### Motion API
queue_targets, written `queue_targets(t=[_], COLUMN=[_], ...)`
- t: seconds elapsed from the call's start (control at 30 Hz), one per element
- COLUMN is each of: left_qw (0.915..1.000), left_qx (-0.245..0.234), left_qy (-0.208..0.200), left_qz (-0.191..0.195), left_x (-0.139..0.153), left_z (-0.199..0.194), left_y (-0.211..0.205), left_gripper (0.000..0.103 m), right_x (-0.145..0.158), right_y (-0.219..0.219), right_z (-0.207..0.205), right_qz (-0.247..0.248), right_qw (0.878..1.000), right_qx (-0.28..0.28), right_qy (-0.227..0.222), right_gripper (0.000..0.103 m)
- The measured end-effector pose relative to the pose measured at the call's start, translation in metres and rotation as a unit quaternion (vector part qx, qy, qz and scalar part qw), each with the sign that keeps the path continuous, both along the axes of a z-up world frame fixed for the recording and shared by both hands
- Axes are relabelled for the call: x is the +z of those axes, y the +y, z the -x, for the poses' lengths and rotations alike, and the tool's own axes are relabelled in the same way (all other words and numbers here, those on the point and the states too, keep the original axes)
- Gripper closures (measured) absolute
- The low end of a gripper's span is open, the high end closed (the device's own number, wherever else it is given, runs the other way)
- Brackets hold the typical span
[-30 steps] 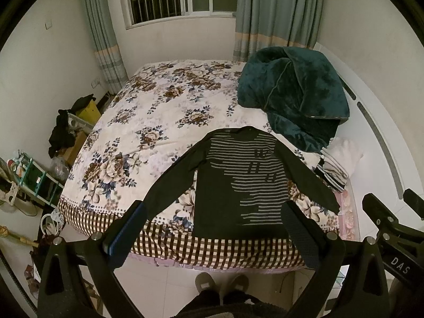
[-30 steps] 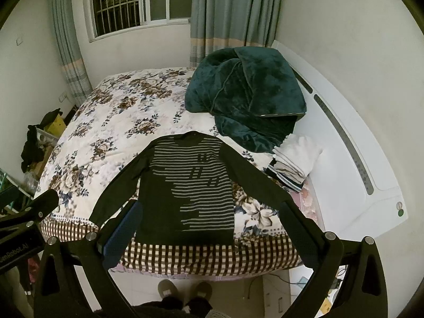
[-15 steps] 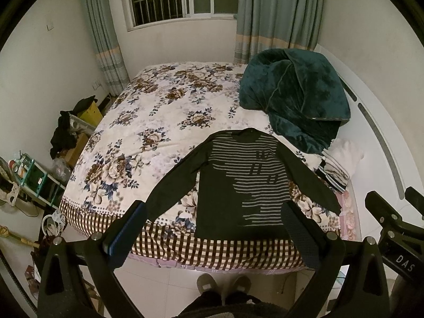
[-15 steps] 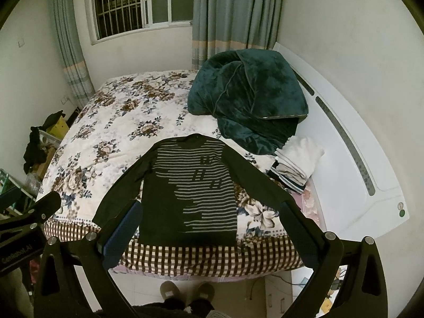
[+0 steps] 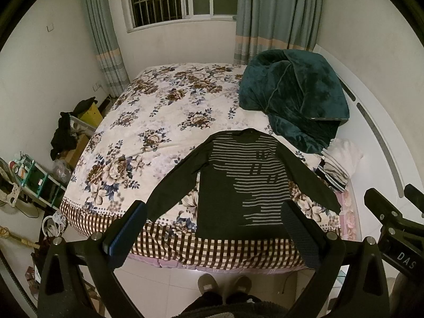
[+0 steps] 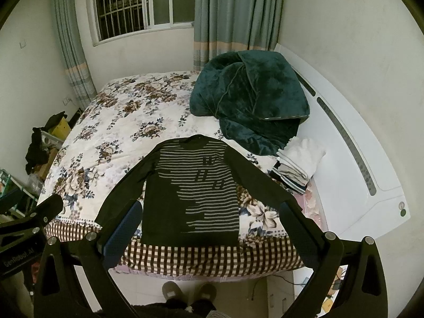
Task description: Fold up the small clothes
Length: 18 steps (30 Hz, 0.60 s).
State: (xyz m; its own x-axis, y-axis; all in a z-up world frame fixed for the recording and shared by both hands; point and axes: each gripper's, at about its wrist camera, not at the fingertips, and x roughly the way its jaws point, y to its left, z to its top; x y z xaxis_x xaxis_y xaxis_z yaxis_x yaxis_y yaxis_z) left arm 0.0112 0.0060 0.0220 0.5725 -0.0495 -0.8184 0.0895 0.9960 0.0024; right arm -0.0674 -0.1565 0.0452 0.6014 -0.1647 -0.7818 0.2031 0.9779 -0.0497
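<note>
While a dark striped long-sleeved top (image 5: 238, 185) is lying spread flat, front up, near the foot edge of a floral bed (image 5: 148, 122), the person is holding both tools high above it, slippers (image 5: 224, 286) showing on the tiled floor below. The left tongs (image 5: 212, 228) are standing wide apart with nothing between them, and the right tongs (image 6: 209, 225) are likewise gaping and empty, neither touching cloth.

In the left wrist view the top is sitting at about 12 o'clock from the tongs, its collar pointing toward the window, its hem lying on the checked border and its sleeves angling out toward 8 and 4 o'clock. No fold appears to be made yet.

The step in hand is probably the first reach. Doing it well likely means each tool is taking a sleeve cuff on its own side, pinching only one layer, then carrying it across the chest so the edges are lining up and the fabric is not dragging off the bed's edge.

A heaped teal blanket (image 6: 249, 98) is resting at 1 o'clock beyond the collar, and a stack of folded light clothes (image 6: 299, 164) is sitting at 2 o'clock, near the right sleeve. Beside the bed, at 9 o'clock, a green rack (image 5: 39, 177) is holding small items too blurred to name.
</note>
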Motion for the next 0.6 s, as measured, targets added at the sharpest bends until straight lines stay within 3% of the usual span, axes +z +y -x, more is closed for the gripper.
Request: queue_targets(t=[0.6], left_qw=[1.0000], left_qx=[0.002], left_qy=[0.000], left_qz=[0.003], left_x=[0.001], left_z=[0.011], left_y=[0.004], left_gripper=[0.000], right_x=[0.008], right_y=[0.007], right_z=[0.007], right_qz=[0.000], right_qw=[1.000], right_qx=[0.004], right_qy=[-0.005], right_gripper=[0.000])
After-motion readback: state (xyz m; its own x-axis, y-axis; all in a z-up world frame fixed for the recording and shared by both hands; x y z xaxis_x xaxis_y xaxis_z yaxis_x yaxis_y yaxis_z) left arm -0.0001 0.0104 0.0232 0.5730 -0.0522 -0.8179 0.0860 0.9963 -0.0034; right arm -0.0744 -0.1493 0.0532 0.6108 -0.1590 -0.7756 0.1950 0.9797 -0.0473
